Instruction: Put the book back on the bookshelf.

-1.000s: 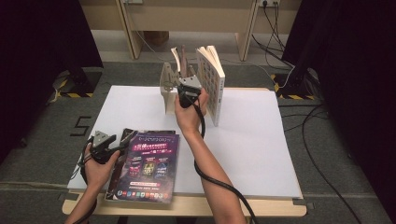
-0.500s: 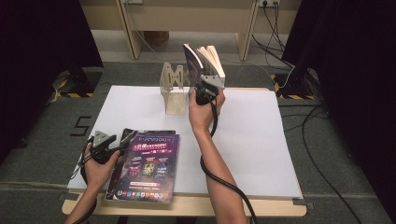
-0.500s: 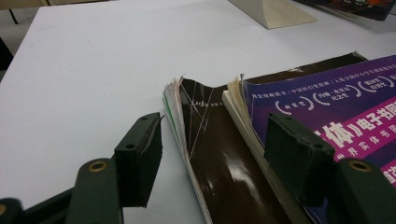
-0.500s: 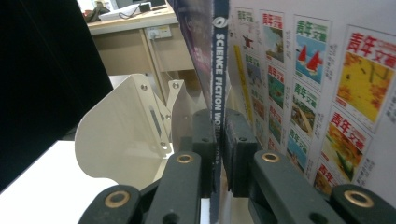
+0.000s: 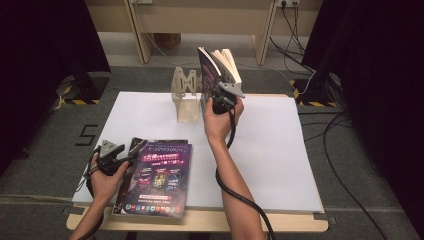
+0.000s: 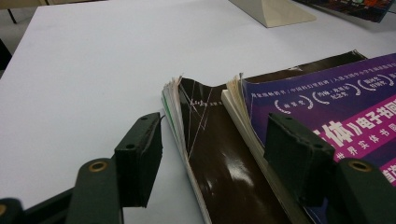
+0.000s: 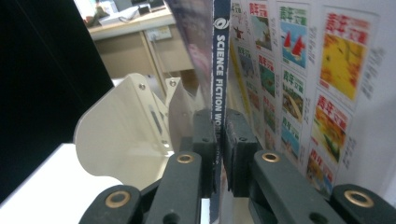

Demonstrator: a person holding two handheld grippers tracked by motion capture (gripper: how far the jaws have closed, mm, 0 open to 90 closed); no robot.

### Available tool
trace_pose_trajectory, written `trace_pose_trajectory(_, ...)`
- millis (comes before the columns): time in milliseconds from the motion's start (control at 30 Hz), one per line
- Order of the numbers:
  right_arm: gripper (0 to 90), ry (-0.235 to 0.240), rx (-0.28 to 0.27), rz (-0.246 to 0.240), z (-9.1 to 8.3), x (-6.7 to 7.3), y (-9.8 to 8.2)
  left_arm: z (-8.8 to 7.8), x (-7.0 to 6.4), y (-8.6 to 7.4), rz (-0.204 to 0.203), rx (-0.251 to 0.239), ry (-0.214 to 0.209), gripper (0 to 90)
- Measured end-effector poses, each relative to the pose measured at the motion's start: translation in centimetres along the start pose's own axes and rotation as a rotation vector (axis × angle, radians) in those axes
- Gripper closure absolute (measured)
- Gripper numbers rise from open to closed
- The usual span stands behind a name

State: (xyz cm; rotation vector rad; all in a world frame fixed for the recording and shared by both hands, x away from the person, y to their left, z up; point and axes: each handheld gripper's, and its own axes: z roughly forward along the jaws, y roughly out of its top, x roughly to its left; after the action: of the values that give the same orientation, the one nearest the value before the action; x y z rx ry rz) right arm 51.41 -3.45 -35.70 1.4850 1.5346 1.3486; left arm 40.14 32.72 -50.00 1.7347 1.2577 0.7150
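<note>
My right gripper (image 5: pixel 220 101) (image 7: pixel 219 126) is shut on the spine of a thin magazine (image 7: pixel 218 60) marked "Science Fiction World", and its jaws have just been closing on it. The magazine (image 5: pixel 209 70) stands upright just right of a beige metal bookend (image 5: pixel 186 95) (image 7: pixel 126 126). A thicker book (image 5: pixel 230 62) with a colourful picture-grid cover (image 7: pixel 317 84) leans against the magazine's right side. My left gripper (image 5: pixel 127 152) (image 6: pixel 215 140) rests open at the front left. Its jaws straddle the corner of a brown magazine (image 6: pixel 219 154) that lies under a purple one (image 5: pixel 160 175) (image 6: pixel 336 102).
A white sheet (image 5: pixel 280 150) covers the table, with bare room at the right half. Wooden furniture legs (image 5: pixel 137 30) and cables (image 5: pixel 300 55) lie on the floor behind the table. Dark curtains hang at both sides.
My right gripper has moved to the right, away from the bookend, taking the upright magazine and the book with it. The left hand has stayed where it was.
</note>
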Motion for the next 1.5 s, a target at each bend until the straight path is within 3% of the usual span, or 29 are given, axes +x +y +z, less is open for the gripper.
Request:
trace_pose_trajectory(233,84.2,-0.024,0.004,-0.035,-0.4,0.0,-0.8,0.0,-0.1,0.0,0.011,0.004,0.005,36.4)
trace_pose_trajectory(467,75.3,-0.055,0.001,-0.095,-0.8,0.1,-0.5,0.1,-0.1,0.0,0.016,0.009,0.008,36.5)
trace_pose_trajectory(633,70.9,-0.062,-0.008,-0.099,-0.9,0.2,-0.1,0.1,-0.1,0.0,0.012,0.006,0.006,36.5)
trace_pose_trajectory(1233,64.1,-0.053,0.036,-0.139,-1.6,0.1,-1.1,0.1,-0.1,0.0,0.018,0.013,0.008,36.5)
trace_pose_trajectory(1500,60.9,-0.027,0.081,-0.135,-2.2,-0.3,-1.7,0.1,-0.2,0.0,0.020,0.012,0.009,36.6)
